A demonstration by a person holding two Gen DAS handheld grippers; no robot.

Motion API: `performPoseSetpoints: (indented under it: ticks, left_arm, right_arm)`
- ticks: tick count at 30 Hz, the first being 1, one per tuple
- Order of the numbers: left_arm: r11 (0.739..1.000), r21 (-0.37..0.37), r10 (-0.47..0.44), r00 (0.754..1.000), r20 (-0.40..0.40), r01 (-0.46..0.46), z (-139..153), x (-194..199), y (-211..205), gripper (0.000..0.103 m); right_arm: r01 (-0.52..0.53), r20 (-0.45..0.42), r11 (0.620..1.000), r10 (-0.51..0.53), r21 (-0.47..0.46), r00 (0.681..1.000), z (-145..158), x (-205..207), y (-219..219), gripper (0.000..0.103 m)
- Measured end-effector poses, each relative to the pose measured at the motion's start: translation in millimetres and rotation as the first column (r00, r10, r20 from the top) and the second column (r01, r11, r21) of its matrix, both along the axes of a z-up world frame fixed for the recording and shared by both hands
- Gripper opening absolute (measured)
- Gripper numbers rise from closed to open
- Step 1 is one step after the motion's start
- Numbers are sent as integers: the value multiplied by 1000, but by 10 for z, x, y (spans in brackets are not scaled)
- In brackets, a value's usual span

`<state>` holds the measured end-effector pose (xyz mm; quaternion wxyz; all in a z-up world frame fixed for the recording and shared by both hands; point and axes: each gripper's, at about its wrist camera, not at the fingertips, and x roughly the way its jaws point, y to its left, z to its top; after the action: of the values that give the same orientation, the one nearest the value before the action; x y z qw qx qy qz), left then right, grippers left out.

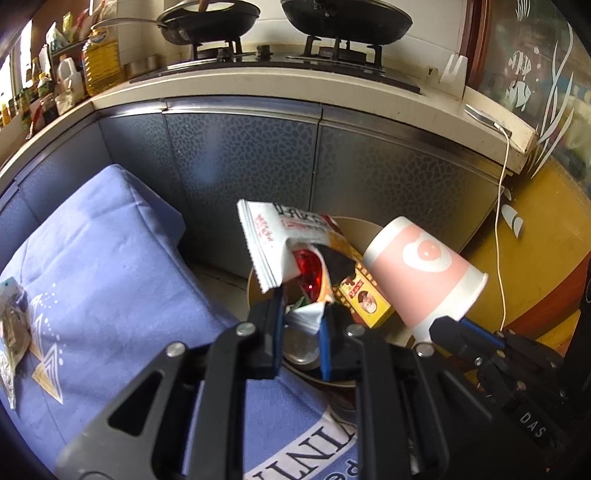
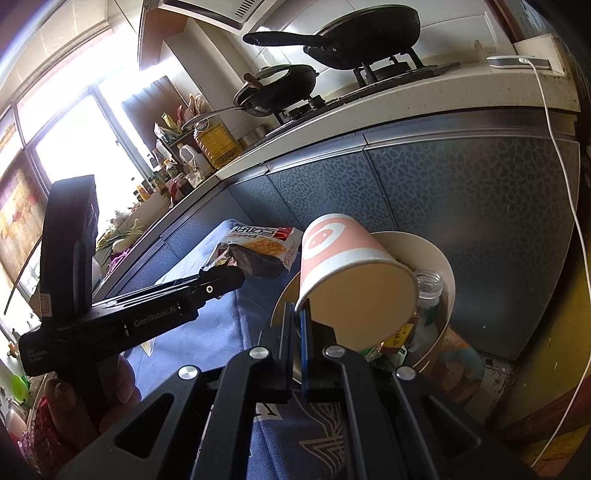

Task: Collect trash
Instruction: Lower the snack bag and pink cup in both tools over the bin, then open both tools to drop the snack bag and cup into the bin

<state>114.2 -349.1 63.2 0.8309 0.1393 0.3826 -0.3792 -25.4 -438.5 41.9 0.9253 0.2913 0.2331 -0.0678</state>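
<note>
My left gripper is shut on a crumpled snack wrapper, white with red print, which hangs over a round beige trash bin. The same wrapper shows in the right wrist view, pinched by the left gripper. My right gripper is shut on the rim of a pink-and-white paper cup, tipped on its side over the bin. That cup appears at the right of the left wrist view, held by the right gripper. Inside the bin lie a yellow packet and a clear bottle.
A blue cloth covers the surface at the left, with more wrappers at its far left edge. Grey cabinet doors stand behind the bin, under a counter with a stove and black pans. A white cable hangs at the right.
</note>
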Motion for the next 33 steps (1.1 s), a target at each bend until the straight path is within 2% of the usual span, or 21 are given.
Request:
performPoseSetpoints:
  ticks: [10,29,33]
  left_arm:
    - [999,35,5,1000,-9,-5,-154,85,-80,14]
    - [999,45,9,1000,-25,-8,-256,189,-169,14]
    - [998,62,24,999,-30,-23,-307,229,-206,16]
  right_arm:
    - [-5,-16,1000,5,13,1000,-64,65,-32,2]
    - [-24,-35,999,25,22,999,-128,198,-34,2]
    - [-53,-57,996,57,68,997,-210,284,-47,2]
